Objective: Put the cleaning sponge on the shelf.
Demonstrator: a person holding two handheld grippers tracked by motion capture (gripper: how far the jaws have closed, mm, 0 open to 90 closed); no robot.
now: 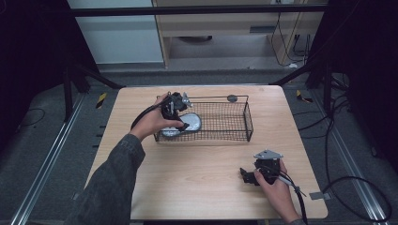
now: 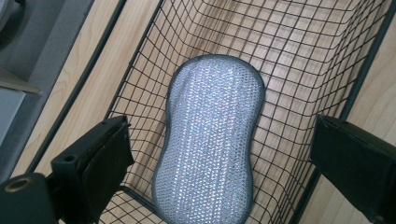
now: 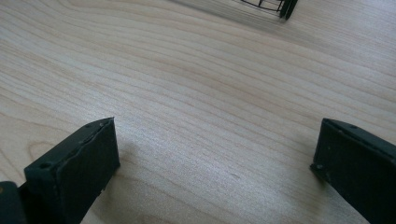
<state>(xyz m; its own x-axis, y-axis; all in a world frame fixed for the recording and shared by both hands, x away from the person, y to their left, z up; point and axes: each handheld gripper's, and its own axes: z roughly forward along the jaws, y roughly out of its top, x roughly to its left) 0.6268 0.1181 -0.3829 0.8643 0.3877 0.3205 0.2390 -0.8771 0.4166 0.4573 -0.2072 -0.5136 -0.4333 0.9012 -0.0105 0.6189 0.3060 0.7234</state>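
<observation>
A silver-grey, peanut-shaped scrubbing pad (image 2: 210,140) lies flat on the floor of a black wire basket (image 1: 234,124), at its left end (image 1: 185,125). My left gripper (image 2: 219,154) hangs above that end of the basket, open, jaws spread wide on either side of the pad and not touching it. In the high view the left gripper (image 1: 176,110) sits over the basket's left rim. My right gripper (image 3: 215,163) is open over bare wood, low above the table, nothing between its jaws. In the high view the right gripper (image 1: 256,176) is near the table's front right.
The basket (image 2: 327,56) stands at the back middle of a light wooden table (image 1: 197,178). Its corner shows at the top of the right gripper view (image 3: 275,7). Cables trail on the floor at the right. Bare wood spreads between basket and front edge.
</observation>
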